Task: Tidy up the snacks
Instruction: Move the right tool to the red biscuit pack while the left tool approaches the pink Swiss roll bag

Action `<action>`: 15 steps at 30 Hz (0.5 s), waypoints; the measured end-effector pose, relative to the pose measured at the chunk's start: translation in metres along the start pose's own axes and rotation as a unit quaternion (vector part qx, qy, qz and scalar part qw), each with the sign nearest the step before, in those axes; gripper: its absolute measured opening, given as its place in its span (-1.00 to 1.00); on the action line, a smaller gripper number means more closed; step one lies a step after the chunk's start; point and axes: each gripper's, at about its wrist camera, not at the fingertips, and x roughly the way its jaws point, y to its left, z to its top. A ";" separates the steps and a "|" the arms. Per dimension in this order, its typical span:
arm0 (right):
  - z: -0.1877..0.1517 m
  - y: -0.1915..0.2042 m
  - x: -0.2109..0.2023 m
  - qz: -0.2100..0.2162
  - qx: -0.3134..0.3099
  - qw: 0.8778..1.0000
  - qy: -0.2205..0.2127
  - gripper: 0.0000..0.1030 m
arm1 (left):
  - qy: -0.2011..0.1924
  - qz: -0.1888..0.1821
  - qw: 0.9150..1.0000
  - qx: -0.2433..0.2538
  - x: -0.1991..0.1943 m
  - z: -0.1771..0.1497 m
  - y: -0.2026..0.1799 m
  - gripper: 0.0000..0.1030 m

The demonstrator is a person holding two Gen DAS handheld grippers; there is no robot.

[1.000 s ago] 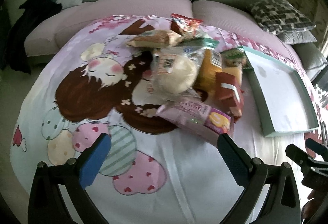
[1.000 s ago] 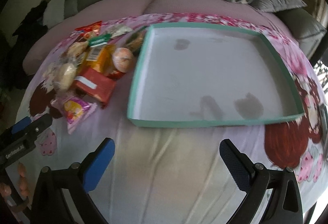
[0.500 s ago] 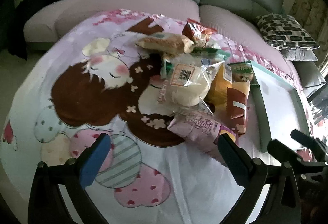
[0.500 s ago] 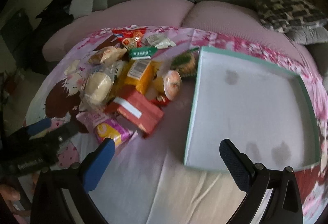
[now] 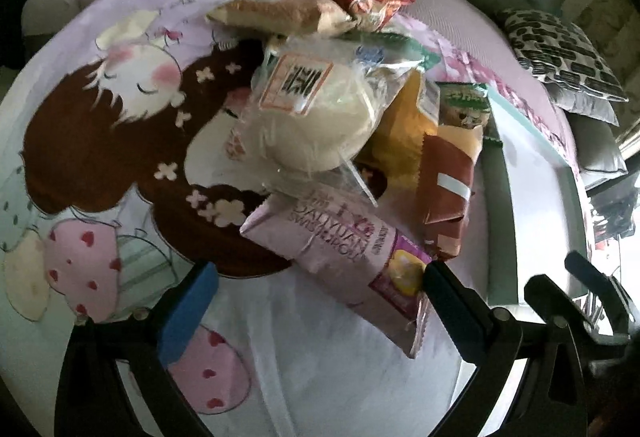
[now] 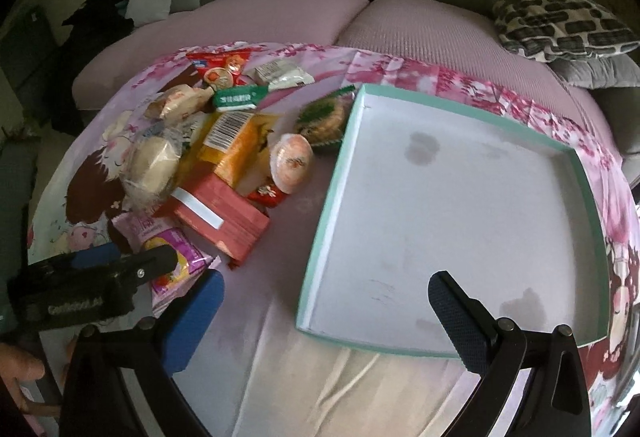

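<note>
Your right gripper [image 6: 326, 311] hangs with its jaws spread wide over the cartoon-print cloth [image 6: 320, 377], one blue pad [image 6: 192, 321] near the snacks, the other above the near edge of the teal-rimmed tray [image 6: 332, 193]. The tray's white floor shows only dark smudges. Left of it lies the snack pile [image 6: 224, 157]: a red box [image 6: 218, 217], an orange packet [image 6: 236, 145], a pale wrapped bun [image 6: 150, 165]. Your left gripper [image 6: 100, 277] sits over the pink packet [image 6: 172, 253] at the pile's near end.

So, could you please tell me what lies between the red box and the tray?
Nothing: in the right wrist view the stretch between the red box and the tray is bare pink cloth.
</note>
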 end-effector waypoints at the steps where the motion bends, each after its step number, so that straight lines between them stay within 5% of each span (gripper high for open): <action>1: -0.001 -0.001 0.001 0.000 0.000 1.000 0.001 1.00 | 0.000 0.000 1.000 -0.002 0.001 0.000 -0.001 0.98; 7: 0.001 0.002 0.001 0.005 -0.007 1.000 0.000 1.00 | 0.002 -0.046 0.999 -0.008 0.001 0.002 -0.008 0.31; 15: 0.004 0.013 0.008 0.010 -0.026 1.000 0.006 1.00 | 0.011 -0.089 0.995 -0.037 -0.002 -0.002 0.014 0.15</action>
